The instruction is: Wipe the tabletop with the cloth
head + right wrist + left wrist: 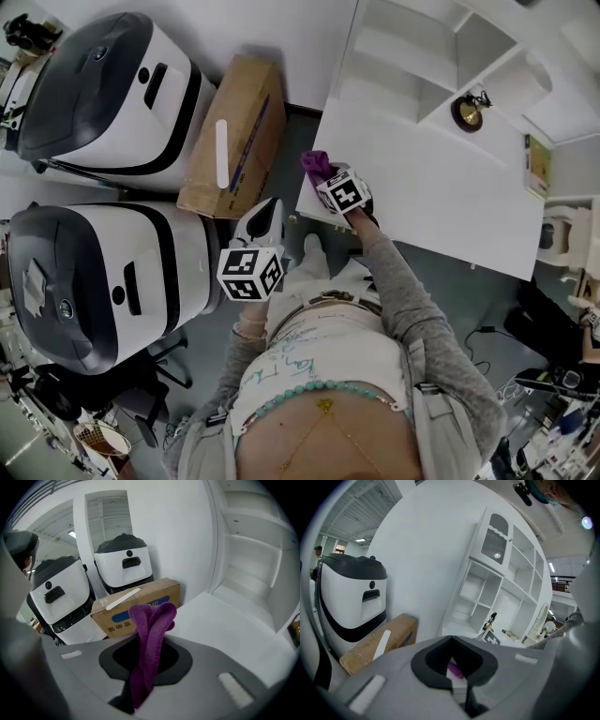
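Tabletop edge (336,122), cloth (315,161) perhaps touching; right gripper view shows claw (143,677) clamping

A grey floor (487,300) is spreading under a white table (441,187), with a white open shelf unit (422,56) rising at its back against a white wall (426,559). Two white-and-black machines (103,89) (94,281) are standing side by side, a cardboard box (234,131) lying between the farther one and the table. Ceiling lights (360,540) are glowing far off.
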Available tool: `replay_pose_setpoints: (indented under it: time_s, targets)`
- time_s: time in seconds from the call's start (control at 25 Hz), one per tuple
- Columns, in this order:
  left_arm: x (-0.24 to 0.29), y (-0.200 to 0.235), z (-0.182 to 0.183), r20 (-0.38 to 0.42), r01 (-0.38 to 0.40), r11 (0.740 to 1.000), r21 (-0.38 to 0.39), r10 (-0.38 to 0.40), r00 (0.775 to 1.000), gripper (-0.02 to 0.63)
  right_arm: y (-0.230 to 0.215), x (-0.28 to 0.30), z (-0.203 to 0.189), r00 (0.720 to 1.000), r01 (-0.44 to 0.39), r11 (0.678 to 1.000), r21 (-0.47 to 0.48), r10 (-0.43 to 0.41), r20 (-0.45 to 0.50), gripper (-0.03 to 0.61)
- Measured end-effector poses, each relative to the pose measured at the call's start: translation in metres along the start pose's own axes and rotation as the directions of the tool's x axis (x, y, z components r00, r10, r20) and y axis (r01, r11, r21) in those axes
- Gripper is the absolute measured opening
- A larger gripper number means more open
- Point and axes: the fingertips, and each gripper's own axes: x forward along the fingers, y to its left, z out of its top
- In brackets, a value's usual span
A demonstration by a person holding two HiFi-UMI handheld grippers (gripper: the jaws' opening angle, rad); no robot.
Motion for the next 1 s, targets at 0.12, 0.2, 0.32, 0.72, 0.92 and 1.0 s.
replay_pose_setpoints:
  time_s: [0.12, 0.2, 0.32, 0.72, 0.92, 1.0]
  targets:
    - [0.003, -0.002, 0.000, -0.002, 0.008, 1.000, 0.003, -0.008, 1.000, 0.000, 0.009, -0.003, -0.002, 1.000, -0.010, 1.000, -0.015, 0.010, 0.000, 0.080]
    - [0.005, -0.004, 0.000, -0.005, 0.013, 1.000, 0.006, -0.013, 1.000, 0.000, 0.015, -0.005, -0.004, 1.000, -0.016, 1.000, -0.024, 0.016, -0.001, 0.080]
    - [0.008, -0.007, -0.001, -0.007, 0.022, 1.000, 0.006, -0.021, 1.000, 0.000, 0.022, -0.005, -0.007, 1.000, -0.019, 0.999, -0.048, 0.020, 0.006, 0.080]
    - [0.019, -0.015, 0.001, -0.012, 0.050, 0.999, 0.012, -0.050, 0.999, 0.000, 0.045, -0.012, -0.015, 0.999, -0.043, 0.996, -0.075, 0.043, -0.001, 0.080]
    - [0.021, -0.018, 0.000, -0.018, 0.060, 0.998, 0.015, -0.060, 0.998, 0.000, 0.056, -0.016, -0.020, 0.998, -0.056, 0.993, -0.107, 0.056, -0.003, 0.081]
    - [0.023, -0.018, -0.001, -0.020, 0.067, 0.998, 0.018, -0.067, 0.998, 0.000, 0.061, -0.017, -0.022, 0.998, -0.062, 0.989, -0.133, 0.062, -0.002, 0.080]
